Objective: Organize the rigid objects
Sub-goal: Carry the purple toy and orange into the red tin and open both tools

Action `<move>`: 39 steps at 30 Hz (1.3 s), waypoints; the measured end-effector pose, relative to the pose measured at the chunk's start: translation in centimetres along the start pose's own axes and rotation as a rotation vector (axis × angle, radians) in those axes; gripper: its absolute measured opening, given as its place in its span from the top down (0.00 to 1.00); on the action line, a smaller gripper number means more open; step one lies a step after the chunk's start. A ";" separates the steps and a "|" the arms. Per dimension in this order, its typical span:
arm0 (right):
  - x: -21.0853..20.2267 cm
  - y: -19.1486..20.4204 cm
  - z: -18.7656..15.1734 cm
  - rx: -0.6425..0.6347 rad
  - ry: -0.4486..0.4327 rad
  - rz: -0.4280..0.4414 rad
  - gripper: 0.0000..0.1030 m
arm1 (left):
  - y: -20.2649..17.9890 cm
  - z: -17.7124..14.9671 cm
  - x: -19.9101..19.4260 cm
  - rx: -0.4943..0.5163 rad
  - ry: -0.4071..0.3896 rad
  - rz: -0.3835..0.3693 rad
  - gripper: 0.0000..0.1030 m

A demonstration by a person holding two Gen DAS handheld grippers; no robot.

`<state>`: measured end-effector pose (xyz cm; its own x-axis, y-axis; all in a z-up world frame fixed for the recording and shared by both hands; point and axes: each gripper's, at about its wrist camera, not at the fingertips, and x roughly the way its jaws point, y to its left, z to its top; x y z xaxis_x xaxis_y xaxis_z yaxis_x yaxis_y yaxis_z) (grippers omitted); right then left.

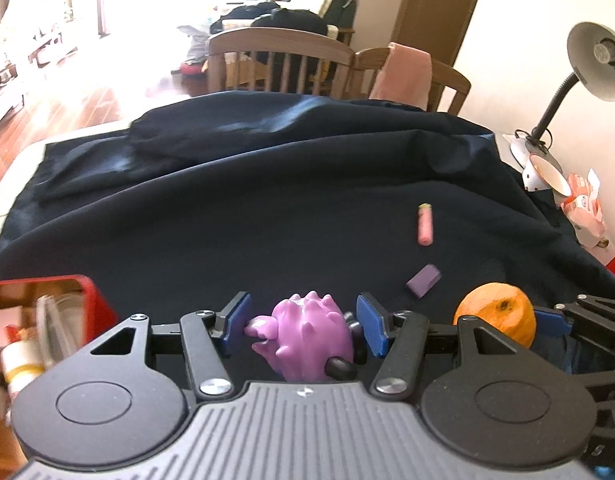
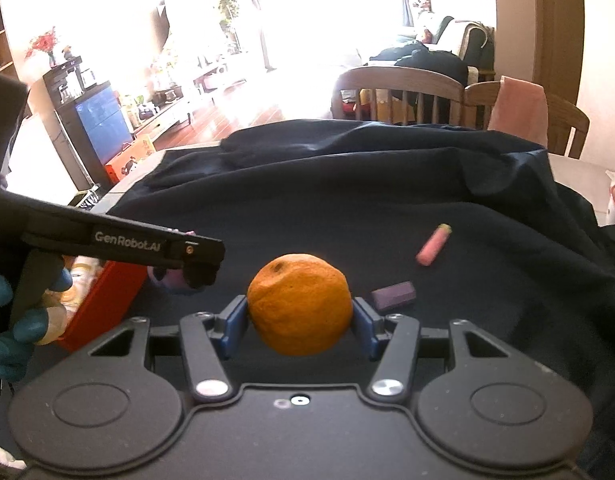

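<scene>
The left claw (image 1: pixel 303 322) brackets a glossy purple spiky plastic toy creature (image 1: pixel 307 338), its blue ribbed pads (image 1: pixel 371 328) set apart on either side with a sliver of gap showing on the left and the right pad close to the toy's dark feet; whether the pads actually press the toy cannot be told, so this reads as a claw spread wide around the toy rather than a firm grip. The right claw (image 2: pixel 299 320) is closed onto a round orange fruit (image 2: pixel 299 304), both blue pads bearing against its widest part, probably because a grip at the middle keeps a round thing from slipping out. A red open-topped box (image 1: pixel 93 300) holding packets and a small bottle sits just to the left of the left claw, and it seems the likely place for the toy, which would explain why that claw works nearest to it. A pink cylindrical tube with a green cap (image 1: pixel 424 225) and a small purple rectangular block (image 1: pixel 423 280) lie apart on the dark navy cloth-covered surface (image 1: pixel 267 208), beyond both claws, apparently waiting their turn to be sorted.
</scene>
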<state>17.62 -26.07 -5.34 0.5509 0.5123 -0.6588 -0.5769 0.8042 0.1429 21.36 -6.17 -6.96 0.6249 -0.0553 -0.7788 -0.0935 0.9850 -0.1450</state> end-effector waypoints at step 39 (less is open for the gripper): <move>9.2 27.7 0.7 -0.220 0.126 0.168 0.48 | 25.6 -2.7 -4.7 -0.063 -0.031 0.082 0.44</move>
<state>7.16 1.13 -6.89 0.3657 0.5803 -0.7277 -0.7781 0.6196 0.1032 13.88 18.82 -8.64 0.6368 0.0317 -0.7704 -0.1932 0.9738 -0.1197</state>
